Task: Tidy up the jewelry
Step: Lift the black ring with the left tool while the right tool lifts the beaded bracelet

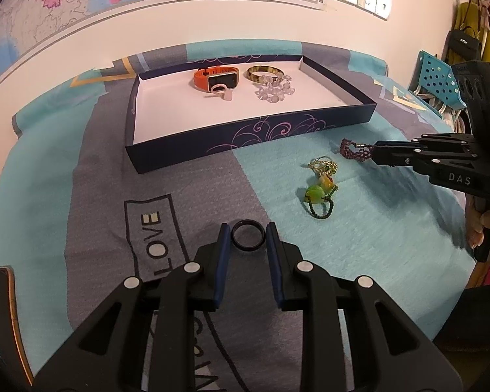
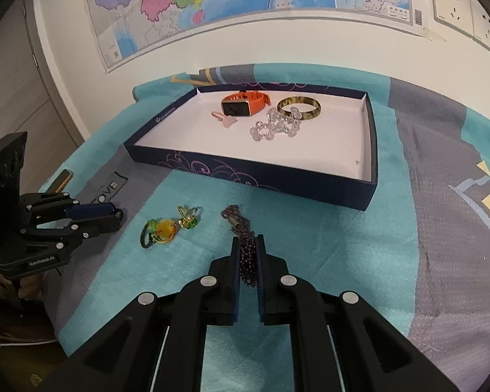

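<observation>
Both claws are seen low over a blanket point(image 1: 359, 248) patterned in turquoise and grey. A black ring point(image 1: 247, 234) is framed by the left claw point(image 1: 247, 238), whose blue-padded jaws stand on either side of it; whether the pads actually touch the ring cannot be told, so the grip is left uncertain. A dark purple beaded bracelet point(image 2: 246, 258) is clamped by the right claw point(image 2: 247, 256), the jaws drawn in close around the strand — its free end with a small metal clasp is seen trailing forward past the fingertips. From the left wrist view the same bracelet is seen sticking out of the right claw's tips, above the blanket. Between the two claws, a small heap of jewelry is laid on the turquoise part of the blanket: a green beaded piece with a round green-yellow stone point(image 1: 315, 196) and, touching it, a tangle of gold chain point(image 1: 323, 165). Beyond these, a shallow dark blue box point(image 2: 343, 192) with a white inside is set on the blanket. Toward its far side are gathered an orange watch point(image 2: 245, 103), a gold-toned bangle point(image 2: 299, 108), a clear crystal bracelet point(image 2: 276, 127) and a small pink ring point(image 2: 223, 119), all close together. A map point(image 2: 212, 3) is hung on the wall behind.
</observation>
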Motion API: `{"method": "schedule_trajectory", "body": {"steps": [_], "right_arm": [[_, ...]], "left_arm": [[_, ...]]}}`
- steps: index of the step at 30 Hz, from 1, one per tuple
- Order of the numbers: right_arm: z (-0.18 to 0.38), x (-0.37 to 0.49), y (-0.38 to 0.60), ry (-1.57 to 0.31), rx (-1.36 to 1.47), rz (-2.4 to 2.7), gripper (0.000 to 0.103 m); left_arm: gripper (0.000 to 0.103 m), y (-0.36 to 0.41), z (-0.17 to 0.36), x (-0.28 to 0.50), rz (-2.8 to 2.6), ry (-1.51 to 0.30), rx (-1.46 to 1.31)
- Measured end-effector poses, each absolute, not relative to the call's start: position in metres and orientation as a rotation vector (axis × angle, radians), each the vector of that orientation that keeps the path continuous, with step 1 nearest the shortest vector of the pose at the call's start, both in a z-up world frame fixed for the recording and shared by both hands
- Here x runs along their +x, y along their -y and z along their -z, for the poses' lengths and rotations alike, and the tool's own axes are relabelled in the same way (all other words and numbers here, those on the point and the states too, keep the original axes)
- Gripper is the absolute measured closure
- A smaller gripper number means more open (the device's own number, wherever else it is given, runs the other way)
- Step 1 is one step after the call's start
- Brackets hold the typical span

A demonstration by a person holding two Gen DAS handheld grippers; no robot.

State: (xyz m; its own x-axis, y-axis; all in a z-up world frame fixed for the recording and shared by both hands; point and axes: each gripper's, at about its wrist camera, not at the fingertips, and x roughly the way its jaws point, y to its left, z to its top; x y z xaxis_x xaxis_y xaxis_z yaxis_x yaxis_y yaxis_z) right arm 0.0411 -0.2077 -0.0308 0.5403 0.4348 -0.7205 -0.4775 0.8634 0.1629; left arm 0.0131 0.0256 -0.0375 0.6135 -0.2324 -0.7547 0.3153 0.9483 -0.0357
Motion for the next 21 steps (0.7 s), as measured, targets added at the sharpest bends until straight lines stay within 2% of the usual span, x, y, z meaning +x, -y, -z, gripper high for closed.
{"method": "schedule_trajectory", "body": {"steps": [21], "right_arm": [[0.003, 0.040, 0.217, -0.758, -0.025, -0.549, 0.097]], "left_arm": [[0.080, -0.024, 0.020, 0.016, 0.341, -0.794, 0.077]]}}
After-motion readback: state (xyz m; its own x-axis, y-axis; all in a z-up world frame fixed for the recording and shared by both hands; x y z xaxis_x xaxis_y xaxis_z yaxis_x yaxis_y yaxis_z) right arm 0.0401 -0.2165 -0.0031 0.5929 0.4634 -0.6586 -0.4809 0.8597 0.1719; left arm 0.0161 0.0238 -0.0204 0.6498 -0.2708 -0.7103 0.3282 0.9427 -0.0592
